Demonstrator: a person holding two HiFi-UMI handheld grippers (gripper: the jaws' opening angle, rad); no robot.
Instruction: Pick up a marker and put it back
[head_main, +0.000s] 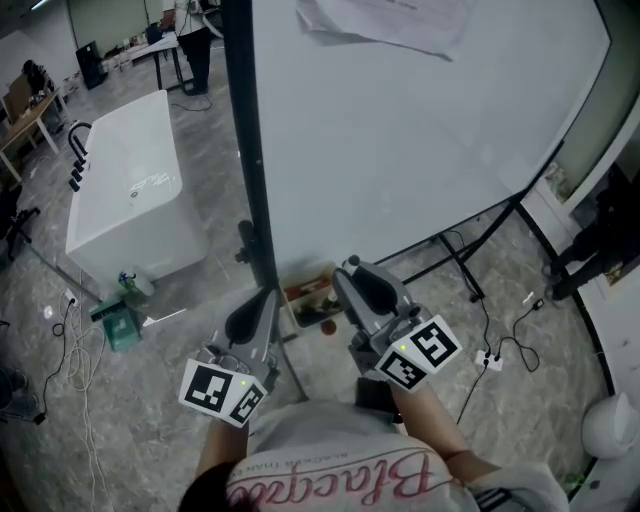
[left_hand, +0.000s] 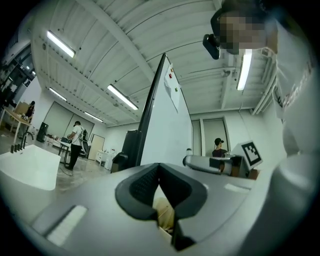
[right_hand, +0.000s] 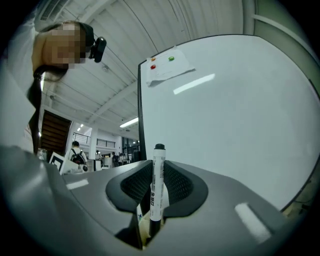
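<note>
In the right gripper view a white marker (right_hand: 157, 186) with a black cap stands upright between the two dark pads, cap end pointing away from me. My right gripper (right_hand: 156, 167) is shut on it, close in front of the whiteboard (right_hand: 230, 110). In the head view the right gripper (head_main: 352, 270) is low by the board's foot, and the marker does not show there. My left gripper (head_main: 266, 296) hangs beside it to the left. Its tips meet in the left gripper view (left_hand: 160, 168), with nothing between them.
A small open box (head_main: 312, 300) with markers sits under the whiteboard (head_main: 420, 130) between the grippers. The board's dark post (head_main: 250, 150) rises just past the left gripper. A paper sheet (right_hand: 167, 70) hangs high on the board. A white tub (head_main: 130, 190) stands left, and cables (head_main: 490, 355) lie right.
</note>
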